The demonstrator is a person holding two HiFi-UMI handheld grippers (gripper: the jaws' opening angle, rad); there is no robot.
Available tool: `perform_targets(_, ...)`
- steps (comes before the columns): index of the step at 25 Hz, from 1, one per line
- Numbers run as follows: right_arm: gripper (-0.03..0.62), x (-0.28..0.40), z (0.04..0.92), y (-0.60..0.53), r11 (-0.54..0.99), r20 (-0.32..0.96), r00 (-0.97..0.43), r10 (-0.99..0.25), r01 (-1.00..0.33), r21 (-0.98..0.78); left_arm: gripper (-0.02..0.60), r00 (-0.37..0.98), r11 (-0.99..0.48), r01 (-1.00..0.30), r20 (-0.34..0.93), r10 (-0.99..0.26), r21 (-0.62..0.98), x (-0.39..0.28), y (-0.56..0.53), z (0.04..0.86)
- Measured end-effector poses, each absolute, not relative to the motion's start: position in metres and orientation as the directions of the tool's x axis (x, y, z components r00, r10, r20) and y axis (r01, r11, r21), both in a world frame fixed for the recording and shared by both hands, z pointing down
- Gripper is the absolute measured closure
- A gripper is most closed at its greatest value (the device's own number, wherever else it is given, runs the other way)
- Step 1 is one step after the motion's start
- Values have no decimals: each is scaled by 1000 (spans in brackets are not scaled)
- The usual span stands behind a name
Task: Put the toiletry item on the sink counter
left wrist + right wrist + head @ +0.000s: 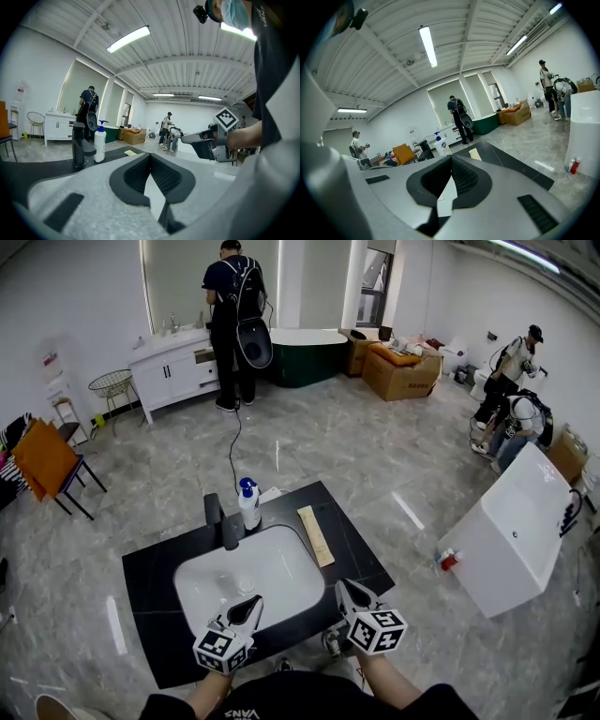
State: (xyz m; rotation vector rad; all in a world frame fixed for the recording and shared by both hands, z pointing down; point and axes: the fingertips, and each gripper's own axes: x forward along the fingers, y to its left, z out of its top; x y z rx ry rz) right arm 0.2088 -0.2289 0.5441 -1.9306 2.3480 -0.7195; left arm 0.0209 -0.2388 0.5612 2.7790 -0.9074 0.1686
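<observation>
A white pump bottle with a blue top (248, 505) stands upright on the black sink counter (155, 563), beside the black faucet (228, 521) at the back rim of the white basin (281, 568). The bottle (100, 143) shows in the left gripper view next to the faucet (79, 145), and the bottle (442, 146) appears far off in the right gripper view. My left gripper (255, 601) (150, 155) hangs shut and empty over the basin's near edge. My right gripper (341, 585) (451, 159) is shut and empty at the counter's near right.
A pale wooden strip (316, 535) lies on the counter right of the basin. Behind stand a person at a white vanity (234, 324), a dark bathtub (305, 352) and cardboard boxes (401, 371). A white tub (511, 531) and two people (511, 399) are at right.
</observation>
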Motion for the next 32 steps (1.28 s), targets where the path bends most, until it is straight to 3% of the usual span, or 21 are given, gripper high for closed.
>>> perform_targets(32, 595, 201, 545, -184, 109, 259, -189, -947, -949, -295, 575, 837, -822, -544, 184, -516, 168, 28, -201, 573)
